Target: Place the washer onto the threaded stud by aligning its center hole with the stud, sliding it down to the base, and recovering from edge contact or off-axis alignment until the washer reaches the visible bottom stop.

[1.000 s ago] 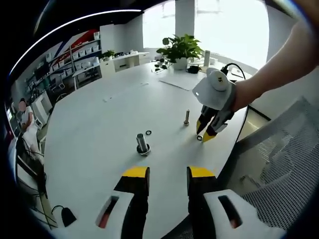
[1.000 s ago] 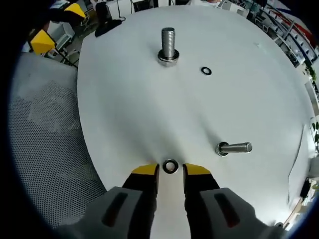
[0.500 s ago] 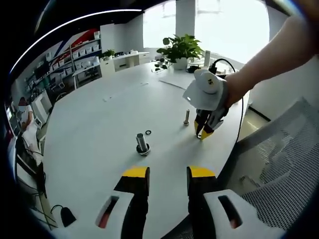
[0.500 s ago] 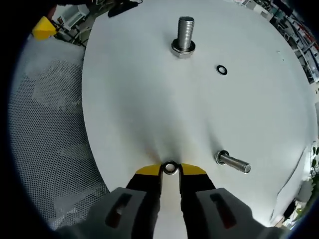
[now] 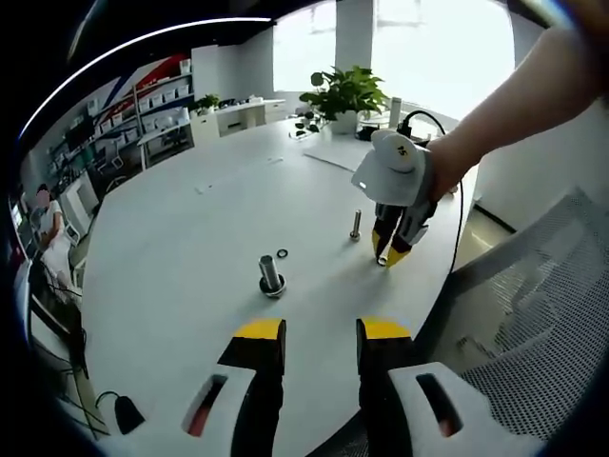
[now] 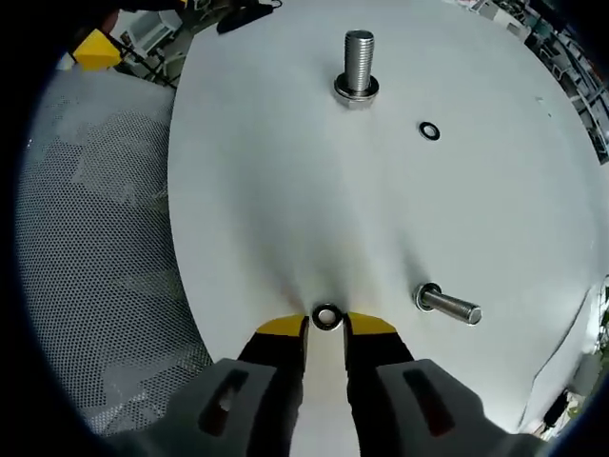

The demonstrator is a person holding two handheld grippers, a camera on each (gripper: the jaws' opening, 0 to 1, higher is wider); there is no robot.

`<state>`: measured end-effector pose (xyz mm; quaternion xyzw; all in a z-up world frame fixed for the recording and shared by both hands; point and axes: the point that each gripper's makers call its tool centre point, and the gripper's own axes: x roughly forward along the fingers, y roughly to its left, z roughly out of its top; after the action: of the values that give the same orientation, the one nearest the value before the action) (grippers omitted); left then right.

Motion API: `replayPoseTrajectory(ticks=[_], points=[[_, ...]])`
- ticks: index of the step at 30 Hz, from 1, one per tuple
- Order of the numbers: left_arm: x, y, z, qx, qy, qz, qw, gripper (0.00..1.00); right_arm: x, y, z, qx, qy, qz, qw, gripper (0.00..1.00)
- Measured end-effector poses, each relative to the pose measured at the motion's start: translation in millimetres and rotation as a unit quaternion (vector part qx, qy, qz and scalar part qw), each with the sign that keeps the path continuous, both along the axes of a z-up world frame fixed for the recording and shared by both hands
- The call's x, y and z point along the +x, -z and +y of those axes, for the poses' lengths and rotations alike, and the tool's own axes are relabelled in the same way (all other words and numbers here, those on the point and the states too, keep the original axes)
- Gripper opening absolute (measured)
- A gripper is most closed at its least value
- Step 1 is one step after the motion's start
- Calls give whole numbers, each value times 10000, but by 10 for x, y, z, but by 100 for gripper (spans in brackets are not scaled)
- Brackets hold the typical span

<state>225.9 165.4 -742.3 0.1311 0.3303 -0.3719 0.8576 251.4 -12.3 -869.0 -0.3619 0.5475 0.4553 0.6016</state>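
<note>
Between the yellow tips of our right claw [image 6: 325, 326], the washer [image 6: 325, 316] is sitting pinched at its rim, with the claw clenched onto it near the worktop's [image 6: 285, 190] near edge. A second ago those tips were standing clearly apart with the washer lying loose just ahead of them; half a second ago they were closing in on it, and now they are gripping it at both sides. Whether the washer is already leaving the surface we cannot tell from the right gripper view. From the left gripper view we are seeing the same right claw [image 5: 388, 253] angled downward with its tips close to the worktop [image 5: 190, 238], beside the thin stud [image 5: 356, 225].

We are judging that the pick is essentially made, so the carry and alignment are what remains. Two studs are standing in reach: the thin stud [image 6: 447, 305] is just beside the washer, while the thick stud [image 6: 358, 65] with its hex base is well apart, across the worktop. A spare washer [image 6: 429, 130] is lying flat near that thick one. Which stud fits this washer we cannot tell.

Against the earlier left gripper view, the right claw is now sitting nearer the thin stud, having moved in from the worktop's edge over the last second, then eased back slightly.

Our left claw [image 5: 321, 335] is hanging released, its jaws apart and holding nothing, well back from the thick stud [image 5: 272, 274] and the spare washer [image 5: 283, 253].
</note>
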Motion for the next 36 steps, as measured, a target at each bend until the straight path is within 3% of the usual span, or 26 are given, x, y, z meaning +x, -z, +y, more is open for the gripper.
replayPoseTrajectory(ticks=[4, 9, 15, 21, 27, 30, 33, 36], points=[[-2, 4, 0, 4, 1, 2, 10000, 28, 23, 8, -5, -56, -102, -150, 9998, 15], [1, 9, 6, 26, -1, -4, 10000, 28, 39, 8, 1, -72, 233, -142, 9996, 15], [-12, 22, -5, 75, 48, 0, 10000, 28, 38, 13, 9, -105, 186, -200, 9996, 15], [2, 23, 13, 75, 3, 0, 10000, 28, 42, -5, 50, 271, 836, -77, 9961, 17], [0, 24, 16, 92, 4, 1, 10000, 28, 46, 9, 54, 118, 392, -251, 9988, 16], [9, 25, 29, 80, -29, 3, 10000, 28, 15, 9, 56, -89, -243, -283, 9993, 16], [8, 27, 37, 81, -38, 13, 10000, 28, 27, 8, 46, -7, -97, -259, 9996, 17], [6, 32, 33, 84, -29, 20, 10000, 28, 5, 1, 40, 122, -233, -183, 9995, 18]])
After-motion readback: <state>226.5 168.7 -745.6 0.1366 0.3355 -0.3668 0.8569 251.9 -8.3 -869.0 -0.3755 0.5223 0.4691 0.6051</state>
